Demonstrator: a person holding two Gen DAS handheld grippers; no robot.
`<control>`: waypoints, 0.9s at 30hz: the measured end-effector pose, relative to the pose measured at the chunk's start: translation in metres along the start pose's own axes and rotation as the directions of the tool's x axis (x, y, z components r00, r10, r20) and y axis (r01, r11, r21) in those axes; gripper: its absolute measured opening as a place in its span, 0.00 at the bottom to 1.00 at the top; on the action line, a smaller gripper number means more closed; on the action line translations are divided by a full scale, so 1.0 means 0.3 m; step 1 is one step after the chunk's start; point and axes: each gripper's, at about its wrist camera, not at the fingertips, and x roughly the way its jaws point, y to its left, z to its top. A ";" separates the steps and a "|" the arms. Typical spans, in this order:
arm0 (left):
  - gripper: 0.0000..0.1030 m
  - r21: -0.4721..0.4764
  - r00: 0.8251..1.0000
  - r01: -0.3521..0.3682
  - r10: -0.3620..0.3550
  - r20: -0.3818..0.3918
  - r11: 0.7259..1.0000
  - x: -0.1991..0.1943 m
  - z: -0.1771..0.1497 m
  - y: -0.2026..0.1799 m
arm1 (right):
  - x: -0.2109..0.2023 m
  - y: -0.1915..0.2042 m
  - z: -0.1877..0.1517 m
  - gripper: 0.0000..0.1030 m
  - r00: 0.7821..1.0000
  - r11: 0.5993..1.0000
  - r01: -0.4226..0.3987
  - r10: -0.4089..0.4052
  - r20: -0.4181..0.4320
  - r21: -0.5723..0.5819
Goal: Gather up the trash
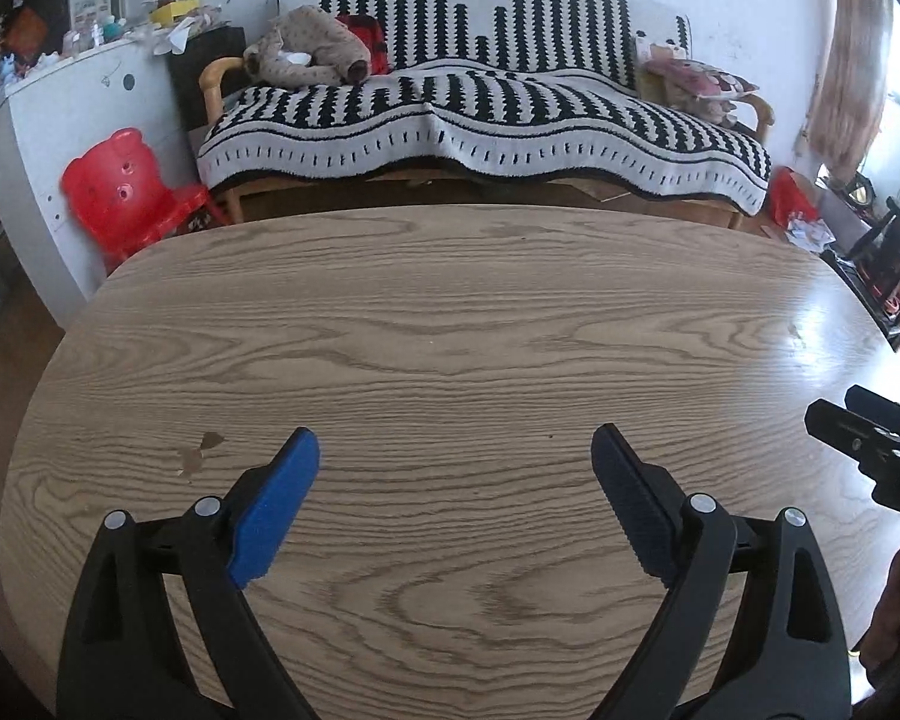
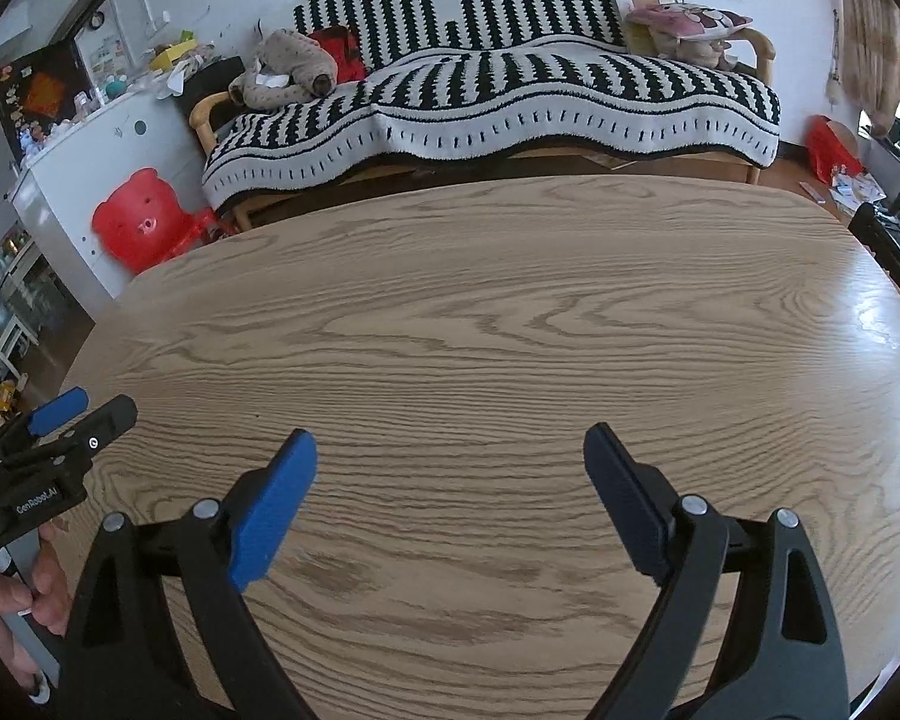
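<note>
Blue-padded and black-framed, hanging over the wood-grain table [image 1: 450,330] as the left gripper [image 1: 456,450], tilting downward toward the boards. Gaping wide, pads well apart, clasping nothing and touching nothing. Being gripped at the handle by the left hand [image 2: 12,594], showing at the lower left edge of the right wrist view.

Hovering just beside it as the right gripper [image 2: 450,450], likewise pointing down at the tabletop. Standing spread wide, pinching nothing, resting on nothing.

Lying on the floor past the table's far right corner as scraps of paper trash [image 1: 807,231], sitting just beside a red bag [image 1: 789,195] and well apart from both grippers. Showing too small and crumpled for telling any long axis or which way it is pointing.
</note>
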 end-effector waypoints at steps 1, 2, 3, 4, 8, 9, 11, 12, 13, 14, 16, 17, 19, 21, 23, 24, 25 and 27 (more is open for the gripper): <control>0.87 -0.001 1.000 0.001 -0.001 0.001 1.000 0.001 0.001 0.001 | 0.003 0.000 0.001 0.85 1.000 1.000 -0.001 0.001 -0.001 0.002; 0.87 -0.001 1.000 0.002 -0.002 0.002 1.000 0.001 0.001 0.001 | 0.006 -0.002 0.001 0.86 1.000 1.000 -0.002 0.002 -0.002 0.003; 0.87 0.001 1.000 0.004 -0.004 0.003 1.000 0.002 0.003 0.001 | 0.007 -0.002 -0.001 0.86 1.000 1.000 -0.002 0.002 -0.003 0.004; 0.87 0.003 1.000 0.004 -0.004 0.005 1.000 0.000 0.000 -0.001 | 0.007 -0.002 -0.004 0.86 1.000 1.000 -0.002 0.002 -0.003 0.003; 0.87 0.016 1.000 -0.003 0.003 0.006 1.000 -0.001 -0.007 -0.013 | 0.008 0.000 -0.002 0.87 1.000 1.000 -0.003 0.003 -0.003 0.003; 0.87 0.015 1.000 -0.004 0.004 0.004 1.000 -0.001 -0.009 -0.017 | 0.007 0.000 -0.002 0.87 1.000 1.000 -0.002 0.002 -0.003 0.003; 0.87 0.014 1.000 -0.005 0.005 0.002 1.000 0.001 -0.009 -0.019 | 0.006 0.002 -0.003 0.87 1.000 1.000 -0.003 0.003 -0.001 0.002; 0.87 0.014 1.000 -0.006 0.006 0.001 1.000 0.002 -0.008 -0.019 | 0.007 0.002 -0.003 0.87 1.000 1.000 -0.003 0.003 -0.001 0.002; 0.87 0.014 1.000 -0.007 0.007 0.001 1.000 0.002 -0.008 -0.021 | 0.006 0.000 -0.002 0.87 1.000 1.000 -0.003 0.003 0.000 0.002; 0.87 0.014 1.000 -0.006 0.006 0.001 1.000 0.003 -0.007 -0.021 | 0.008 -0.001 -0.002 0.87 1.000 1.000 -0.005 0.005 0.000 0.004; 0.87 0.017 1.000 -0.005 0.005 0.002 1.000 0.003 -0.008 -0.023 | 0.004 -0.002 -0.002 0.87 1.000 1.000 -0.003 0.003 0.000 0.001; 0.87 0.018 1.000 -0.005 0.005 0.002 1.000 0.003 -0.009 -0.024 | 0.004 -0.002 -0.001 0.87 1.000 1.000 -0.003 0.003 0.001 0.001; 0.87 0.020 1.000 -0.005 0.005 0.003 1.000 0.003 -0.009 -0.027 | 0.001 -0.005 0.000 0.87 1.000 1.000 -0.001 0.001 0.002 0.000; 0.87 0.019 1.000 -0.006 0.006 0.002 1.000 0.002 -0.010 -0.030 | 0.000 -0.006 0.000 0.87 1.000 1.000 0.000 0.000 0.001 0.001; 0.87 0.020 1.000 -0.005 0.005 0.003 1.000 0.001 -0.009 -0.030 | -0.009 -0.006 -0.001 0.87 1.000 1.000 0.002 -0.002 0.002 0.003; 0.87 0.022 1.000 -0.005 0.004 0.004 1.000 0.002 -0.009 -0.031 | -0.011 -0.006 -0.002 0.87 1.000 1.000 0.003 -0.003 0.002 0.004; 0.87 0.025 1.000 -0.004 0.004 0.003 1.000 0.005 -0.006 -0.033 | -0.011 -0.006 -0.002 0.87 1.000 1.000 0.003 -0.003 0.002 0.003; 0.87 0.027 1.000 -0.004 0.004 0.003 1.000 0.008 -0.008 -0.037 | -0.012 -0.008 -0.003 0.87 1.000 1.000 0.004 -0.004 0.002 0.002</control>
